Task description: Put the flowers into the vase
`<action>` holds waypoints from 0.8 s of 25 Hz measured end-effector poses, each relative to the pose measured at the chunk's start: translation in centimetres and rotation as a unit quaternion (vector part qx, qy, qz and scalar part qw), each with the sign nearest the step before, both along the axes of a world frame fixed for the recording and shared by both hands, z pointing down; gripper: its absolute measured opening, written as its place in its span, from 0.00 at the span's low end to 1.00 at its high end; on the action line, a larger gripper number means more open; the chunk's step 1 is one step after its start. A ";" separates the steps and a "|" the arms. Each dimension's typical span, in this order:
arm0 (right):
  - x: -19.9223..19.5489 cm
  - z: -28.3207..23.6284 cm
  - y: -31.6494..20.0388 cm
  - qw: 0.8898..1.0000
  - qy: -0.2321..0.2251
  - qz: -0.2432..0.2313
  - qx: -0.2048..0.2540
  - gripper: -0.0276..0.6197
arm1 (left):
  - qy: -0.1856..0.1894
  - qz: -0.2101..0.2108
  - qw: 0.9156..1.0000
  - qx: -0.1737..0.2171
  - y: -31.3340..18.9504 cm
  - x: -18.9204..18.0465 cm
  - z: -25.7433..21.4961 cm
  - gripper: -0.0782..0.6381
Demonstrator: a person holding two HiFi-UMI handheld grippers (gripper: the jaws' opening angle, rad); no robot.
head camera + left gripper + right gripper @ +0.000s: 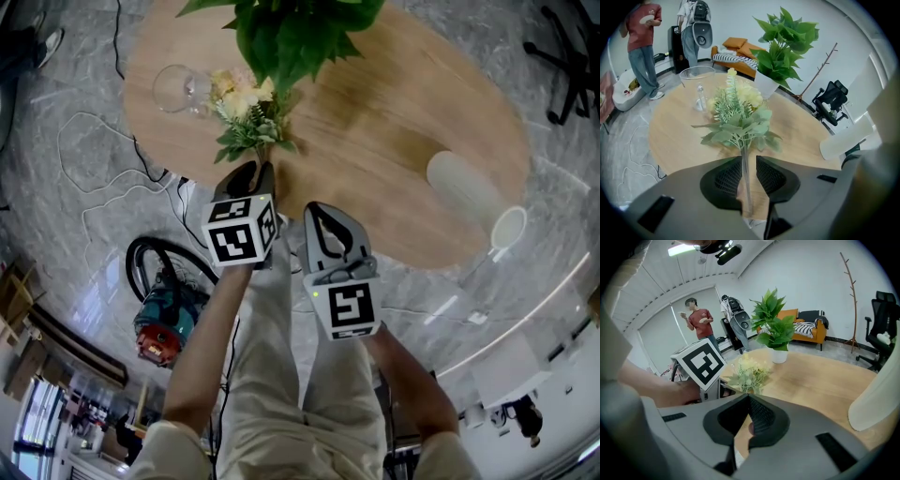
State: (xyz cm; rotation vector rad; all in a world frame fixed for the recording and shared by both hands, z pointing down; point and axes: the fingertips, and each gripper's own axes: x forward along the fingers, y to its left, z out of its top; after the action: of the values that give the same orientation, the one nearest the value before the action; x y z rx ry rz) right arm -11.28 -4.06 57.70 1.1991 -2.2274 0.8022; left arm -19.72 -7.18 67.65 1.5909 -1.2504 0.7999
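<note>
A bunch of pale yellow flowers with green leaves (246, 111) is over the round wooden table (394, 122). My left gripper (259, 171) is shut on its thin stems (745, 180), which run between the jaws in the left gripper view, with the blooms (738, 105) pointing away from me. A clear glass vase (178, 89) stands just beyond the flowers at the table's left; its wide rim (696, 72) shows behind the blooms. My right gripper (317, 214) hangs over the near table edge beside the left one, shut and empty (749, 399).
A potted green plant (291, 33) stands at the far side of the table. A white cylindrical object (469, 192) is at the table's right. Cables (94, 178) and a wheeled device (164, 314) are on the floor to the left. A person (644, 47) stands in the background.
</note>
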 end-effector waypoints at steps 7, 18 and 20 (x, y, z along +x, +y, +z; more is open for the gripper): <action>-0.3 1.4 -0.8 1.000 0.003 -0.006 -0.003 0.05 | -0.015 -0.003 1.000 0.007 -1.0 -0.5 1.7 0.24; -2.1 0.8 2.5 1.000 0.005 -0.019 -0.010 0.05 | -0.034 -0.007 0.999 -0.027 1.1 -2.2 2.1 0.24; -2.0 0.7 2.5 1.000 0.006 -0.019 -0.010 0.05 | -0.045 -0.006 0.998 -0.035 1.1 -2.4 2.1 0.24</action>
State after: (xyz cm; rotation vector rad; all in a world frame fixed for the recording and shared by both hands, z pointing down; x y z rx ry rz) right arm -13.25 -1.59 58.40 1.1471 -2.2211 0.7985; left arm -22.10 -6.09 69.79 1.5048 -1.2798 0.9062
